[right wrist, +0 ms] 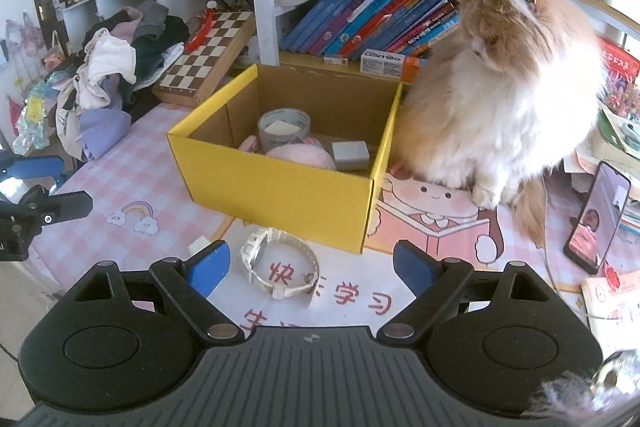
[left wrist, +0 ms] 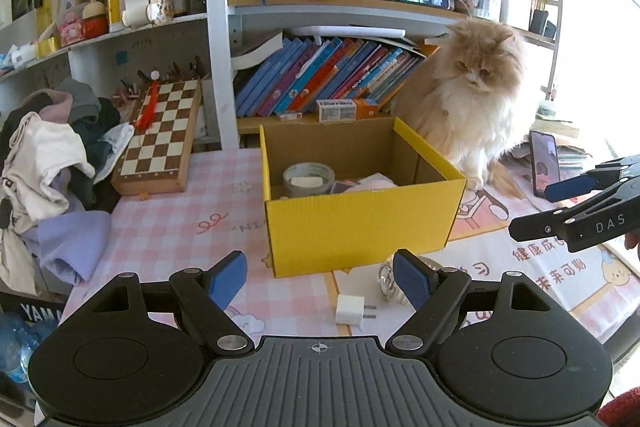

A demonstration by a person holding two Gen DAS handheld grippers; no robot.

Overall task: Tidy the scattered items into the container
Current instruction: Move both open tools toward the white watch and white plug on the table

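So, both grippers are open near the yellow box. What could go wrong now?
The cat sits touching the yellow box and may paw in or get bumped. The watch lies close against the box wall, so the right gripper might push the box. The charger plug is small and may slip from the left gripper.

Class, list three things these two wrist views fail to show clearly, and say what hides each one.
- Watch, left wrist view: mostly behind the left tongs' blue pad.
- Charger, right wrist view: mostly behind the right tongs' pad.
- Yellow box floor, left wrist view: near wall blocks it.
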